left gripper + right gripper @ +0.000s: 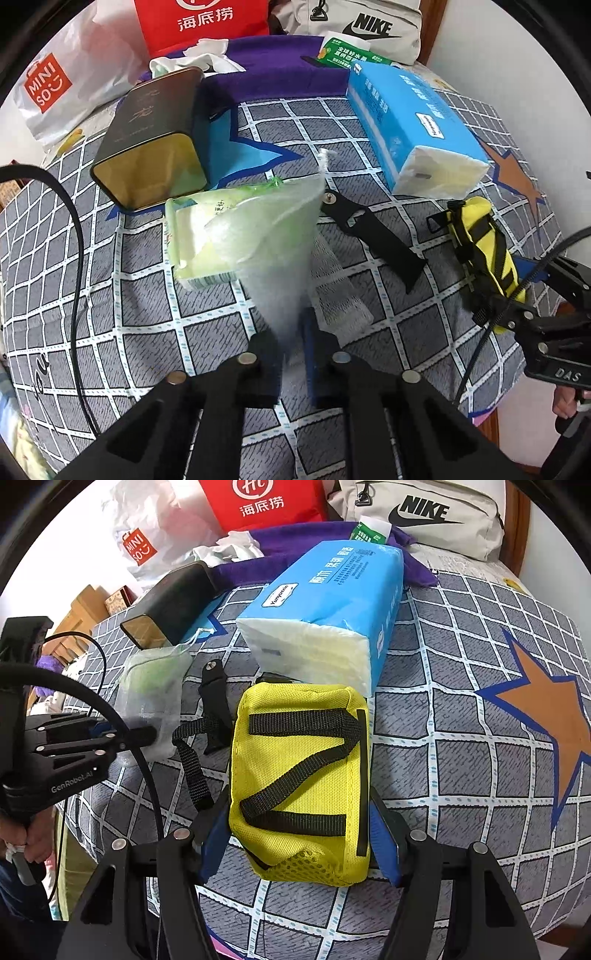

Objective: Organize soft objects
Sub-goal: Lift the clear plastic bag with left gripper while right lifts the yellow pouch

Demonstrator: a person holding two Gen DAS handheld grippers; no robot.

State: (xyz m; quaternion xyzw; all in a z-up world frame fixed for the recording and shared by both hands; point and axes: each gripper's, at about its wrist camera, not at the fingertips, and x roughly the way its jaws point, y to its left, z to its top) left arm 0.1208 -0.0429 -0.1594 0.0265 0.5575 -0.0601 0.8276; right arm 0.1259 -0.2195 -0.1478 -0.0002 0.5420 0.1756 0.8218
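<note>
Pinching the translucent mesh drawstring bag [284,236] by its near end, the left gripper [293,354] has its jaws closed on the fabric; the green tissue pack [199,240] inside lies ahead and left of it. The right gripper [299,845] clamps the yellow pouch [299,786] from both sides on the checked bedsheet [461,760], with the blue tissue pack [332,613] just beyond it.

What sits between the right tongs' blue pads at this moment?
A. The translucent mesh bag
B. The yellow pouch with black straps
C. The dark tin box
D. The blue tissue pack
B: in the right wrist view the yellow pouch fills the gap between the right tongs' blue pads, one on each side.
</note>
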